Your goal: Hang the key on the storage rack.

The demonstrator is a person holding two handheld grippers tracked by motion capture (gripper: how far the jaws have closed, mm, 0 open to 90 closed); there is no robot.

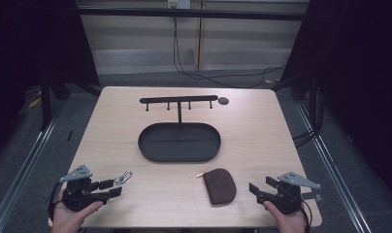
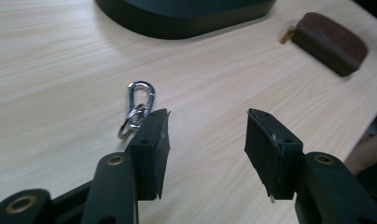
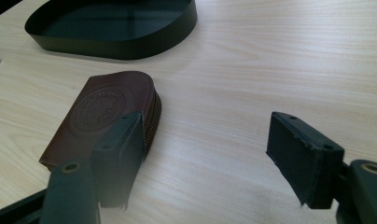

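— Grippers: how are they held?
— Left gripper (image 1: 115,188) is held wide open, nothing gripped, with the carabiner (image 2: 137,108) lying just beside one jaw. Right gripper (image 1: 254,189) is spread wide too, empty.
— Pouch (image 1: 220,185)?
— Laid flat on the table (image 1: 262,131), near the tray (image 1: 146,145), between both grippers.

Bare pale wooden counter (image 1: 262,126) lies open along both sides of the black oval metal tray (image 1: 179,142); behind the tray a black T-shaped hook stand (image 1: 179,100) rises and blocks passage; a silver carabiner clip (image 2: 139,106) sits just beside the left fingers (image 2: 151,149); a brown leather zip pouch (image 3: 100,116) lies near the right fingers (image 3: 119,156).
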